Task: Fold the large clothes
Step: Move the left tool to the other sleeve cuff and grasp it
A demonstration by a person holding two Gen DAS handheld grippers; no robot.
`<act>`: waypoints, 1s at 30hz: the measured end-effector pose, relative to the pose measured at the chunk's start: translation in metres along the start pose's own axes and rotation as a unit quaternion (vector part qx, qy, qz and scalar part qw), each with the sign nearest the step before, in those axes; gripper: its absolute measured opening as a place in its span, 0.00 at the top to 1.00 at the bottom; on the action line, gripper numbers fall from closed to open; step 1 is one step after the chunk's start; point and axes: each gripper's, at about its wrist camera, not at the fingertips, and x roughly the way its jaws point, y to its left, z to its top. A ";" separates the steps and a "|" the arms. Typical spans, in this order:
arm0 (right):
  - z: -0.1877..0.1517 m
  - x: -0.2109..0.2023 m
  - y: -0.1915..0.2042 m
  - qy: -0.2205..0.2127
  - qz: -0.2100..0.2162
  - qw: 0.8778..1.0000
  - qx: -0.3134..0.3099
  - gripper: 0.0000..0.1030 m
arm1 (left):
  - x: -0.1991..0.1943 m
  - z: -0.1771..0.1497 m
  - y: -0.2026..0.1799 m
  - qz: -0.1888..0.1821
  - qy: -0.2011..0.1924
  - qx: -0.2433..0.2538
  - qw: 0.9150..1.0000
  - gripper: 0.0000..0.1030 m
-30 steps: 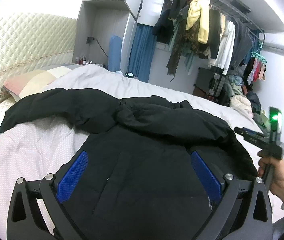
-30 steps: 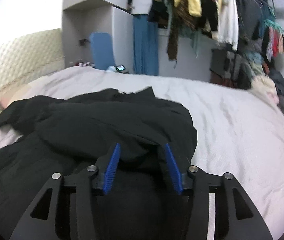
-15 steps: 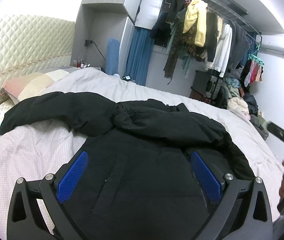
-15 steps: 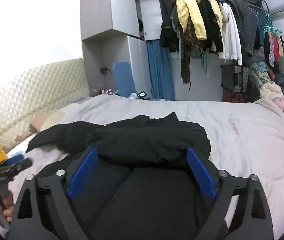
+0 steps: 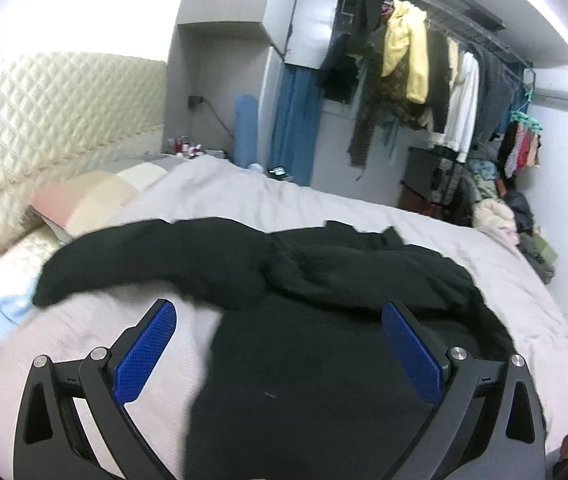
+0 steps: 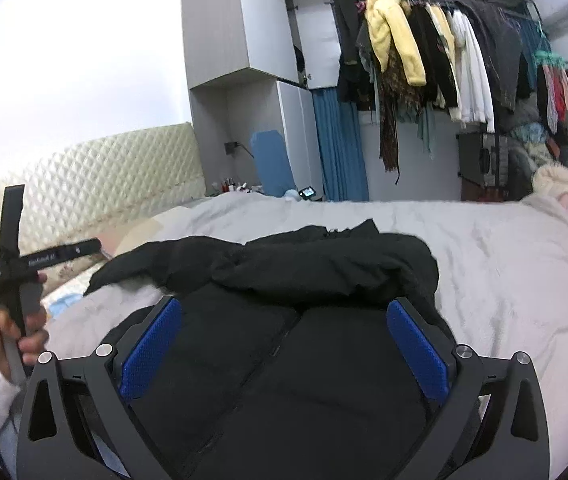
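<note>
A large black padded jacket (image 5: pixel 324 368) lies front up on the pale bed (image 5: pixel 324 208). One sleeve (image 5: pixel 131 260) stretches out to the left; the other sleeve (image 6: pixel 324 268) lies folded across the chest. My left gripper (image 5: pixel 277 306) hovers open above the jacket's lower left part, nothing between its blue pads. My right gripper (image 6: pixel 286 302) hangs over the jacket's zip line, its jaws opening wide with nothing pressed between them. In the right wrist view the left gripper's body (image 6: pixel 15 264) shows at the far left, held by a hand (image 6: pixel 27 336).
Pillows (image 5: pixel 95 196) and a quilted headboard (image 5: pixel 43 120) stand at the left. A rail of hanging clothes (image 5: pixel 424 80) and a heap of garments (image 5: pixel 500 216) fill the far right. A light blue cloth (image 5: pixel 3 308) lies by the bed's left edge.
The right gripper's jaws went from narrow around a fold of the jacket to wide apart, and it drew back and up. The left gripper rose and shifted left.
</note>
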 end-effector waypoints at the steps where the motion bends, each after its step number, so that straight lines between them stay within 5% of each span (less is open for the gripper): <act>1: -0.001 0.005 -0.003 0.010 0.002 1.000 0.008 0.00 | 0.004 0.006 0.011 0.006 0.005 -0.005 1.000 0.00; 6: -0.001 0.017 -0.006 0.045 -0.003 0.999 0.025 0.00 | 0.038 0.033 0.111 0.009 0.053 -0.104 0.993 0.00; 9: -0.001 0.018 -0.004 0.046 0.000 0.999 0.025 0.00 | 0.067 0.035 0.181 -0.013 0.084 -0.186 0.979 0.00; 16: -0.005 0.037 -0.003 0.068 -0.018 0.997 0.027 0.00 | 0.126 -0.014 0.327 -0.021 0.095 -0.381 0.919 0.00; 21: -0.006 0.046 -0.006 0.076 -0.044 0.996 0.034 0.00 | 0.162 -0.061 0.374 -0.035 0.082 -0.487 0.869 0.01; 26: -0.008 0.065 -0.013 0.091 -0.066 0.993 0.042 0.00 | 0.177 -0.058 0.390 -0.015 0.028 -0.483 0.875 0.02; 30: -0.011 0.075 -0.015 0.097 -0.070 0.992 0.044 0.00 | 0.191 -0.062 0.410 0.022 0.019 -0.508 0.861 0.02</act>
